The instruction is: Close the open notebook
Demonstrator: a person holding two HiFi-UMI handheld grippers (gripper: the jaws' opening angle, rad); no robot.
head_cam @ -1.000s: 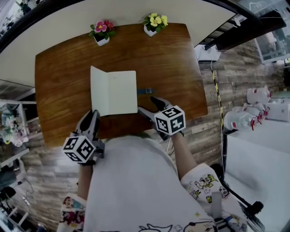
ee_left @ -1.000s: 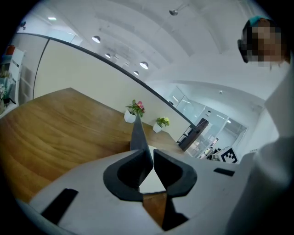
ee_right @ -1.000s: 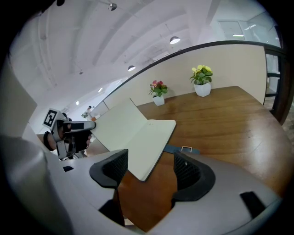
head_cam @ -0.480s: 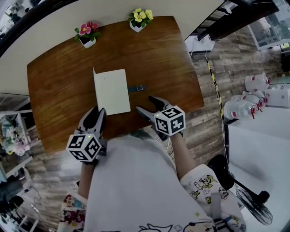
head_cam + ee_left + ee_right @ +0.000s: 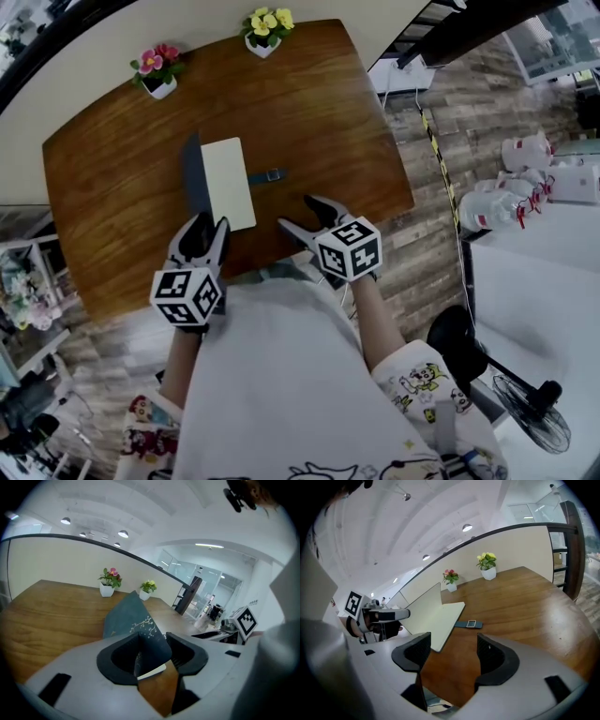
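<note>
Looking down on a brown wooden table, where a notebook lies left of centre, near the person. Its cream pages lie flat, and its dark teal cover stands almost upright along the left side. The left gripper has the cover's near corner between its jaws, which have just been opening and seem not to pinch it. The right gripper hovers empty, jaws apart, near the notebook's strap. The cover looks light, thin and bendy, so its free edge is probably the place to push. The person's body hides the table's near edge.
</note>
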